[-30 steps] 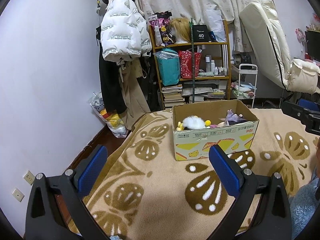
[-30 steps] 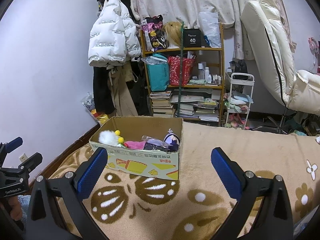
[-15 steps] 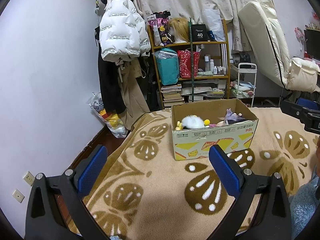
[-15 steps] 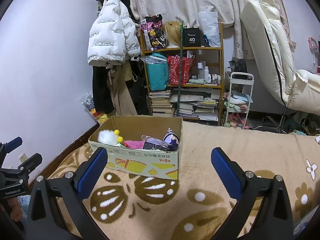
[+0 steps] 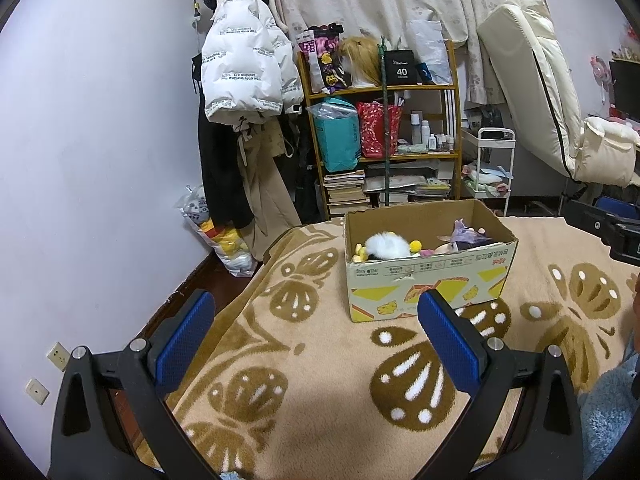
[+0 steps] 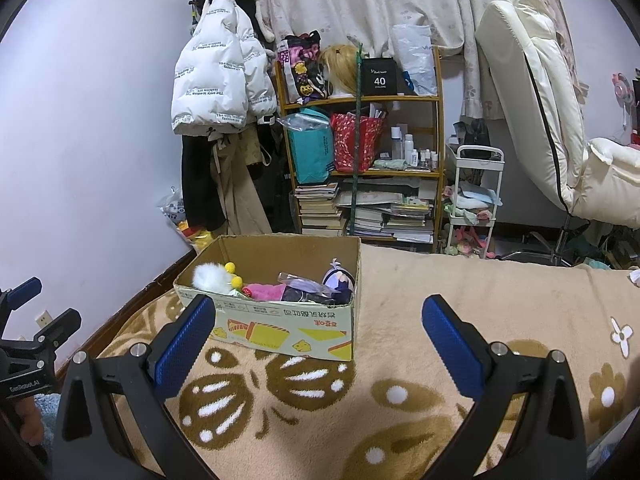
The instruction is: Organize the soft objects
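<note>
A cardboard box (image 5: pixel 428 284) stands on the beige patterned blanket (image 5: pixel 312 368). It holds soft toys: a white fluffy one (image 5: pixel 386 246) with yellow pompoms and a purple one (image 5: pixel 466 236). In the right wrist view the box (image 6: pixel 280 324) shows the white toy (image 6: pixel 210 276), a pink item (image 6: pixel 266 291) and a purple plush (image 6: pixel 339 280). My left gripper (image 5: pixel 312 332) is open and empty, a short way in front of the box. My right gripper (image 6: pixel 316 336) is open and empty, near the box's front right corner.
A wooden shelf (image 5: pixel 382 128) with bags, books and bottles stands behind the bed. A white puffer jacket (image 5: pixel 244 76) hangs at the left. A white cart (image 6: pixel 474 196) and a cream chair (image 6: pixel 536 100) are to the right. The bed edge drops to the floor at left.
Both views have shifted only slightly; the box sits a touch lower in the left wrist view. Both grippers stay open and empty.
</note>
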`<state>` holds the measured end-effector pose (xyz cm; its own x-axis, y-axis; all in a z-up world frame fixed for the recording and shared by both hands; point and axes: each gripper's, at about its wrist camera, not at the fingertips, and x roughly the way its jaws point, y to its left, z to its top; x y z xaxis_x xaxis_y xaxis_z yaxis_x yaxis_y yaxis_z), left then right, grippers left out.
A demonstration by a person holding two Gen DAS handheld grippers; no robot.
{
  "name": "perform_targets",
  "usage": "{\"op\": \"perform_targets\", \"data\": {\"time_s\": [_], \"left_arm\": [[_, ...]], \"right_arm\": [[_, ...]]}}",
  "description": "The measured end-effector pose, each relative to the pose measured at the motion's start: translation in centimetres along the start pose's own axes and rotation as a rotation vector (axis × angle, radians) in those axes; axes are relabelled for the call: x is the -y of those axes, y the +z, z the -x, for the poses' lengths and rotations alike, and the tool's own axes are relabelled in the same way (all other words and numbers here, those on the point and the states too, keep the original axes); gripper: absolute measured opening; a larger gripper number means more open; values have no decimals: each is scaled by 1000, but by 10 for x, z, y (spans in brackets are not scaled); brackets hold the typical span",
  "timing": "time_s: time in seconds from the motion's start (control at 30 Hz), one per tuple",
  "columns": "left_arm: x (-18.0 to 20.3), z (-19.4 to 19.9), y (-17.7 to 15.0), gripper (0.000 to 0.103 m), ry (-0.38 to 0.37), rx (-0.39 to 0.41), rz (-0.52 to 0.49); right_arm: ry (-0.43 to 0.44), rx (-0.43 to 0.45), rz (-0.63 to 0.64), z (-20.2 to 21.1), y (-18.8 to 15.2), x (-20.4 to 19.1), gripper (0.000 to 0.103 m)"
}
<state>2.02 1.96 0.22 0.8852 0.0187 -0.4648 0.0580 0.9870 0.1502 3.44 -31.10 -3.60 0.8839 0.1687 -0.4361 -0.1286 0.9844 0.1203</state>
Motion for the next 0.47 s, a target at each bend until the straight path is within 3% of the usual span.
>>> {"op": "perform_targets", "data": {"time_s": [0.47], "left_arm": [[5,1,-1,100,9,0,-22]], "right_arm": [[-2,-3,-1,-1,0,5,103]]}}
